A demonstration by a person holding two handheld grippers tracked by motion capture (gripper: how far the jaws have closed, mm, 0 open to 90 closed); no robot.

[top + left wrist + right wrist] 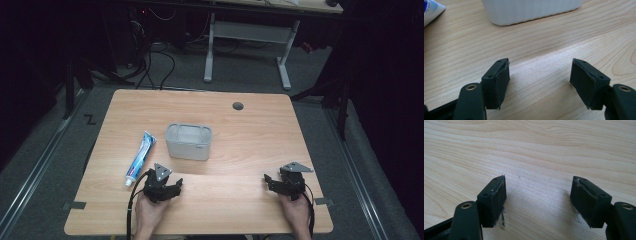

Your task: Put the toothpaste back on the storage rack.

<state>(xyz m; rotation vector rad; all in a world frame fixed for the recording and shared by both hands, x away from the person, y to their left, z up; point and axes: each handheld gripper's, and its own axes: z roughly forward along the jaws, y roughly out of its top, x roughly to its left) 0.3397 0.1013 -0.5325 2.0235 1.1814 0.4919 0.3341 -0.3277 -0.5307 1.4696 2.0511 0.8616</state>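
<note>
A blue and white toothpaste tube (pixel 140 158) lies on the wooden table (pixel 240 135), its cap toward the near side. Just right of it stands a pale grey open-topped bin (pixel 189 141). My left gripper (pixel 172 186) rests near the front edge, below the tube and the bin, open with nothing between its jaws. In the left gripper view (pixel 539 75) the bin's base (pixel 531 10) is ahead and the tube's end (pixel 431 11) is at the upper left. My right gripper (pixel 269 181) sits at the front right, open over bare wood (pixel 538 192).
A round cable hole (pixel 238 106) is set near the table's far edge. Beyond the table stand a white desk frame (pixel 250 37) and cables on dark floor. Bare wood lies between the two grippers and right of the bin.
</note>
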